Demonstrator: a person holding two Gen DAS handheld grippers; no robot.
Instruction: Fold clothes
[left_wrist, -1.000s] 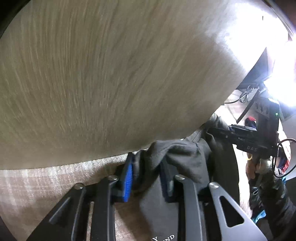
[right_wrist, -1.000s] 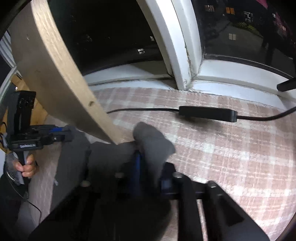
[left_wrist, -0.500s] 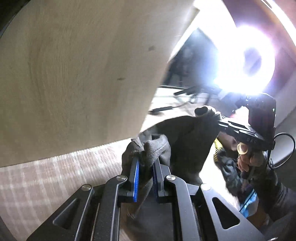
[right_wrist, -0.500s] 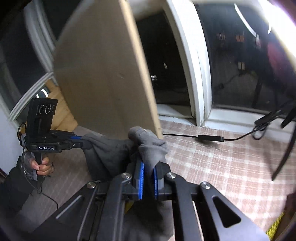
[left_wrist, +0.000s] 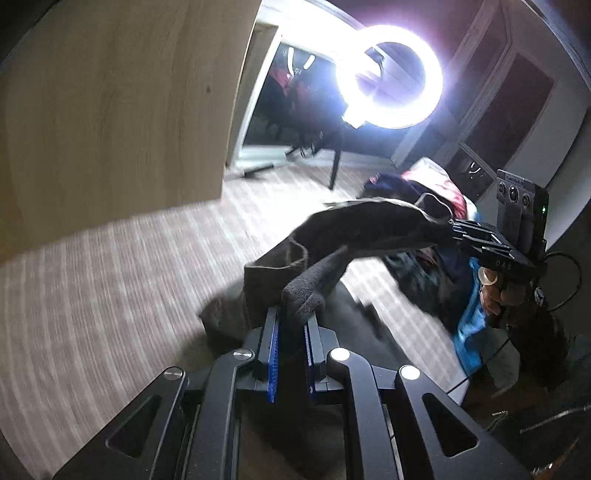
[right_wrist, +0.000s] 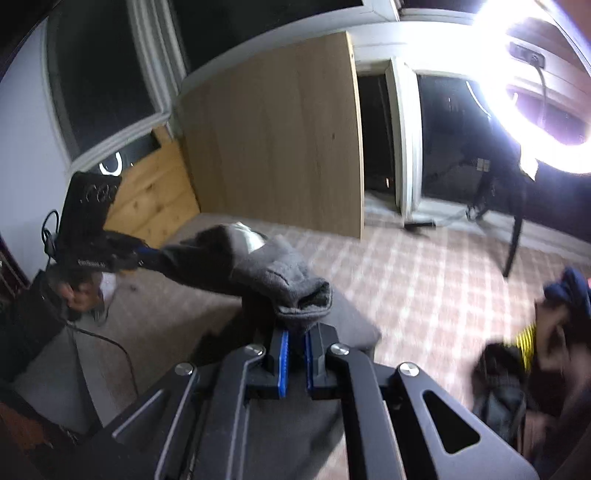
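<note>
Within a second both grippers had risen from the checked cloth (left_wrist: 110, 266), carrying the grey garment (left_wrist: 354, 229) up. The left gripper (left_wrist: 291, 332) and right gripper (right_wrist: 295, 343) each pinched an edge, the garment stretched mid-frame between them, probably ready for laying flat.

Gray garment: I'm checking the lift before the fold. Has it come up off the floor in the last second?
Yes. The gray garment has risen: it lay low against the wooden board, and now hangs stretched between both tools above the carpet.
</note>
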